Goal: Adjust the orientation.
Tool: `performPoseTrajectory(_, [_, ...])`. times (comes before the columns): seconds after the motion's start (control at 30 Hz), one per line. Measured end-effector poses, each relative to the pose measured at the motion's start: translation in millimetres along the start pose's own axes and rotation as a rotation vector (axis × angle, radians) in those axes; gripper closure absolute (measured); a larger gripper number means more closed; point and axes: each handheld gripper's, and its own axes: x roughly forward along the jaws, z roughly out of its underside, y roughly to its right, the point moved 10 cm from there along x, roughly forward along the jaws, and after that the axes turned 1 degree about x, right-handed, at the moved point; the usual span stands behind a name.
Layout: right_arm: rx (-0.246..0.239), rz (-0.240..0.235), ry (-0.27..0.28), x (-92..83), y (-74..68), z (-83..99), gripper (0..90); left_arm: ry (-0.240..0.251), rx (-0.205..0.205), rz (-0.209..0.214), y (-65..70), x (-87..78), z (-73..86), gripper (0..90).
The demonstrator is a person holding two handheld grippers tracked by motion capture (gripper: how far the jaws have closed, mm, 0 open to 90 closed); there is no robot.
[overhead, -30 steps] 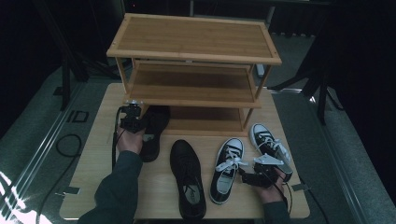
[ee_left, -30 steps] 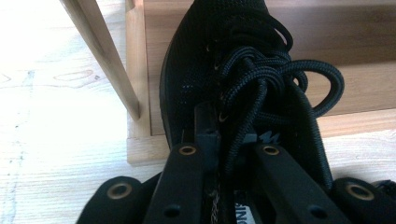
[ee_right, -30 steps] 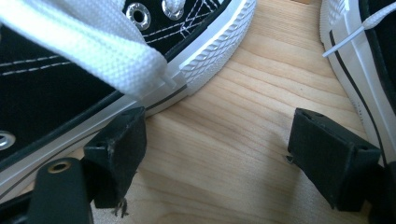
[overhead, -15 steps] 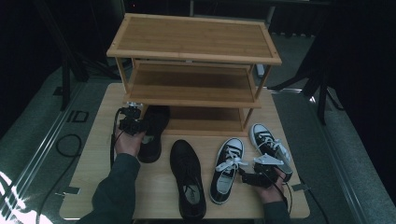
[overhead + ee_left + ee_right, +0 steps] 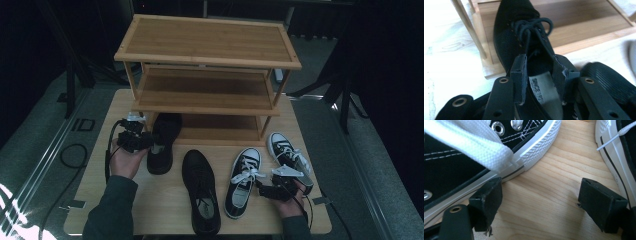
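Black shoe [image 5: 162, 142]: toe on the rack's [image 5: 210, 102] bottom shelf, heel on the tabletop [image 5: 160, 200] near its left edge.
Left hand-held gripper [image 5: 541, 82]: jaws have just been opening, now apart over the shoe's collar, not pressing it.
Right hand-held gripper [image 5: 539, 205]: open, empty, between two black-and-white sneakers [image 5: 243, 180] near the right edge.
Handling: likely light, soft mesh upper; the firmer heel collar suits gripping.

The high view is dim and soft, its surroundings sunk in near-black, with light falling from above onto the 3-tier bamboo shoe rack [image 5: 207, 50] and a glare patch at the bottom left corner. The left gripper view is overexposed, the pale wooden table [image 5: 449, 62] bleached white and the edges blurred. The right gripper view is bright and sharp on the wood grain, softening toward its corners.
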Motion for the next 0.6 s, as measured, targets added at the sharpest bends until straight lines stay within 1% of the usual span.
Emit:
performPoseTrajectory(0.03, [0.000,0.000,0.000,0.0,0.0,0.0,19.5,0.000,0.000,0.000,0.0,0.0,0.0,63.6])
performPoseTrajectory(0.07, [0.000,0.000,0.000,0.0,0.0,0.0,19.5,0.003,0.002,0.012,0.7,-5.2,3.1,63.6])
performPoseTrajectory(0.1, [0.000,0.000,0.000,0.0,0.0,0.0,19.4,0.003,0.002,0.012,0.7,-5.2,3.1,63.1])
performPoseTrajectory(0.17, [0.000,0.000,0.000,0.0,0.0,0.0,19.4,0.001,0.005,0.036,1.3,-13.4,9.6,62.8])
performPoseTrajectory(0.2, [0.000,0.000,0.000,0.0,0.0,0.0,19.5,0.003,0.004,0.042,1.1,-16.9,11.8,62.7])
performPoseTrajectory(0.23, [0.000,0.000,0.000,0.0,0.0,0.0,19.5,0.003,0.004,0.042,1.1,-16.9,11.8,62.8])
performPoseTrajectory(0.27, [-0.002,0.000,0.001,0.0,0.1,-0.1,19.5,0.009,0.001,0.050,0.5,-23.9,15.5,62.8])
performPoseTrajectory(0.3, [-0.003,0.000,0.001,0.1,0.2,-0.1,19.5,0.009,0.001,0.050,0.5,-23.9,15.5,62.8])
performPoseTrajectory(0.33, [-0.001,0.000,0.000,0.0,0.0,0.0,19.5,0.015,0.001,0.054,0.0,-29.6,18.6,62.9])
performPoseTrajectory(0.37, [-0.001,0.000,0.000,0.0,0.0,0.0,19.5,0.015,0.001,0.054,0.0,-29.6,18.6,63.2])
performPoseTrajectory(0.4, [-0.002,0.000,0.001,0.0,0.1,-0.1,19.5,0.012,0.012,0.049,-1.3,-34.7,23.5,64.8])
performPoseTrajectory(0.43, [0.000,0.000,0.000,0.0,0.0,0.0,19.4,0.011,0.017,0.048,-1.9,-36.3,25.5,66.0])
performPoseTrajectory(0.5, [0.001,0.000,0.000,0.0,-0.1,-0.1,19.4,0.010,0.018,0.049,-2.4,-37.5,27.8,68.5])
performPoseTrajectory(0.6, [0.001,0.000,0.000,0.0,-0.1,-0.1,19.5,-0.005,0.025,0.050,-3.4,-38.7,35.7,70.8])
